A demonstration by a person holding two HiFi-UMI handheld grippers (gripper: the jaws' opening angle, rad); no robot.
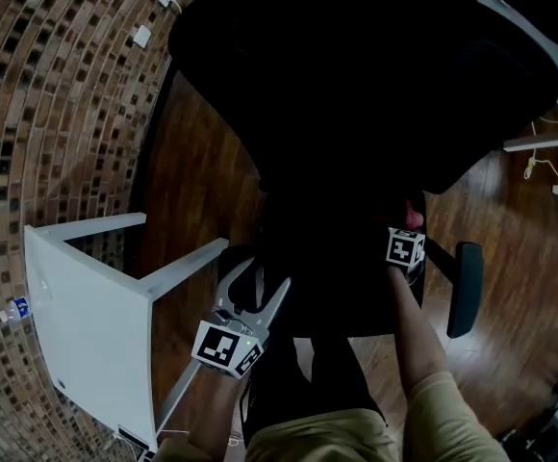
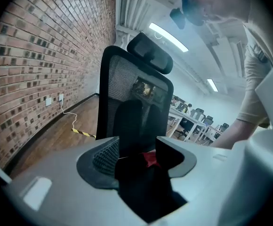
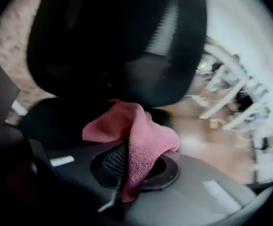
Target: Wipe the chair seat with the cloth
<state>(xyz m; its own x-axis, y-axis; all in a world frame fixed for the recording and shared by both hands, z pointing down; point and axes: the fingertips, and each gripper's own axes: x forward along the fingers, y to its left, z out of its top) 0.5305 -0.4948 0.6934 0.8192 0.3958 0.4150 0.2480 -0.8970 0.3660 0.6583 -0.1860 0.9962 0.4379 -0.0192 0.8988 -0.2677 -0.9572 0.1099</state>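
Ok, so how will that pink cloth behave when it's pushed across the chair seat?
Probably floppy: the pink cloth drapes in folds from the right gripper, shut on it. Its nubby weave likely drags rather than slides on the chair seat. It looks light, so it may bunch.

Floor [image 1: 202,162]: we see dark wooden boards running up to the brick wall [image 1: 48,114].
Standing on it: black office chair [image 1: 356,65], with a white table [image 1: 87,316] beside it.
Lying on it: white cable [image 2: 67,113] and yellow-black strip [image 2: 84,133], near the wall.
Chair seat [image 3: 56,121]: pink cloth [image 3: 141,140] hangs over it; we cannot tell whether they touch.
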